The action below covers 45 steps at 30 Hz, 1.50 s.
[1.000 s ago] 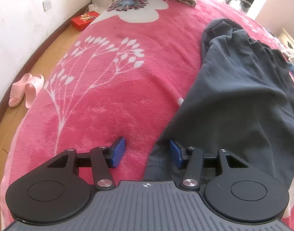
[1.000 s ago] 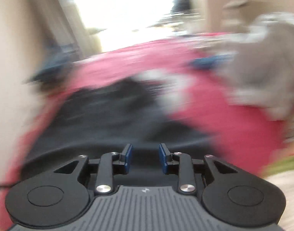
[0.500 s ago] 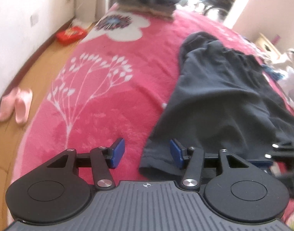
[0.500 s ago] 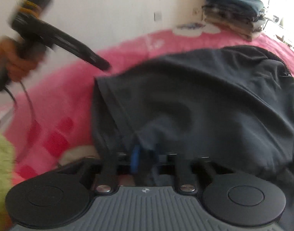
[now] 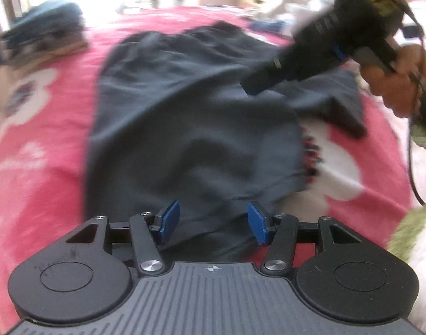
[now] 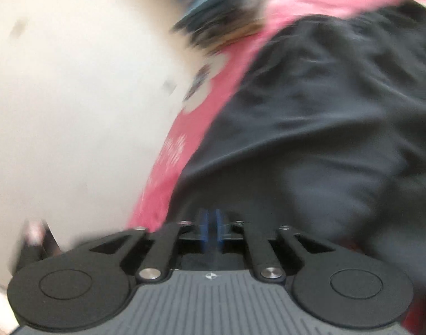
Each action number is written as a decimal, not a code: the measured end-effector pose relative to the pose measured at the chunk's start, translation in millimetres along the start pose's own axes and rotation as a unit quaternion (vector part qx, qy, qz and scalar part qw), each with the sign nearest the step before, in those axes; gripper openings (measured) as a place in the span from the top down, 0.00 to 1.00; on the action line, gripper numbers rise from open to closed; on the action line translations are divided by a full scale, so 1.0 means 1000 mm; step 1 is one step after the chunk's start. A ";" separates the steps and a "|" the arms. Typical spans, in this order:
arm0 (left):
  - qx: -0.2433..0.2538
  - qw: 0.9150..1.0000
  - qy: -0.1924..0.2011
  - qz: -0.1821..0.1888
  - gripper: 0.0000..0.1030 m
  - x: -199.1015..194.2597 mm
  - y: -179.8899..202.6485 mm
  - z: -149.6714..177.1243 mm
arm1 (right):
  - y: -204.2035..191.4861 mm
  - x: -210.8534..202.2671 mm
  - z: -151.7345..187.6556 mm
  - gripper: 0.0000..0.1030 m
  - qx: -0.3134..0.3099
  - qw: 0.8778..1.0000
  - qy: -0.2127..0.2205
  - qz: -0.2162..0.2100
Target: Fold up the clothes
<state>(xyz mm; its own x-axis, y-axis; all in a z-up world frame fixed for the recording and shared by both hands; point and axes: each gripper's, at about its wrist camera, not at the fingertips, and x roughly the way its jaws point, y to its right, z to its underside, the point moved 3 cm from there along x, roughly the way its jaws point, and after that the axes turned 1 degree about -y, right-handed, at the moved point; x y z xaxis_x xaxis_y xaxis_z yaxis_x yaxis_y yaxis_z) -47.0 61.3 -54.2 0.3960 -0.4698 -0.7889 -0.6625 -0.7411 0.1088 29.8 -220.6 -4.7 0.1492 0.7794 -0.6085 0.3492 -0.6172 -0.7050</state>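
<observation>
At lower centre of the right wrist view, the right gripper point(image 6: 211, 230), open a second ago, now clamps the dark garment point(image 6: 310, 139); left gripper point(image 5: 211, 222) stays released, so folding proceeds.

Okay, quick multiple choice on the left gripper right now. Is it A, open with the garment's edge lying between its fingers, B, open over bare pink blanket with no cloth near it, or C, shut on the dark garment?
A: the left gripper has its blue fingers spread wide apart, with the near edge of the dark garment lying between them.
</observation>
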 end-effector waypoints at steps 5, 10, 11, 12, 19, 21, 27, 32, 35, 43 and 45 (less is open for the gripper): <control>0.018 0.999 -0.008 0.033 0.45 0.022 0.025 -0.004 | 0.057 -0.041 0.033 0.44 0.126 0.990 0.045 0.041; 0.028 0.998 -0.019 0.046 0.47 0.045 0.045 -0.009 | 0.092 -0.015 0.054 0.43 0.210 0.977 0.003 0.040; 0.013 0.999 -0.023 0.042 0.56 0.049 0.042 -0.010 | 0.088 -0.010 0.050 0.44 0.210 0.978 -0.002 0.015; -0.010 0.999 -0.025 0.045 0.69 0.050 0.035 -0.013 | 0.079 -0.007 0.041 0.45 0.204 0.979 -0.002 -0.014; -0.242 0.967 0.005 0.075 0.78 0.039 -0.046 -0.024 | 0.029 0.036 -0.037 0.36 0.157 0.981 -0.005 -0.110; -0.306 0.948 0.014 0.086 0.78 0.040 -0.071 -0.020 | 0.032 0.059 -0.055 0.32 0.169 0.979 -0.014 -0.112; -0.379 0.921 0.011 0.091 0.78 0.049 -0.105 -0.006 | 0.044 0.063 -0.052 0.31 0.198 0.972 0.002 -0.126; -0.388 0.916 0.012 0.099 0.78 0.051 -0.108 -0.003 | 0.027 0.031 -0.018 0.32 0.097 0.990 0.033 -0.093; -0.393 0.914 0.013 0.104 0.78 0.053 -0.110 -0.001 | 0.002 0.037 -0.003 0.37 -0.004 0.999 0.030 -0.045; -0.393 0.913 0.041 0.105 0.78 0.042 -0.111 0.006 | -0.031 0.077 0.030 0.83 -0.199 0.974 0.013 0.107; -0.393 0.912 0.047 0.105 0.77 0.040 -0.111 0.009 | -0.028 0.076 0.032 0.97 -0.198 0.972 0.021 0.123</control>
<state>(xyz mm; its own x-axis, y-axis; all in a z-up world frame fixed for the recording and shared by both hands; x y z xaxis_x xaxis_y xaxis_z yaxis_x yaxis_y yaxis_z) 37.1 129.2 -103.1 0.3892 -0.6529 -0.6498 -0.0843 -0.7277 0.6807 1.3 -147.6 -42.5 0.3081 0.6216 -0.7202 0.6254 -0.7028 -0.3391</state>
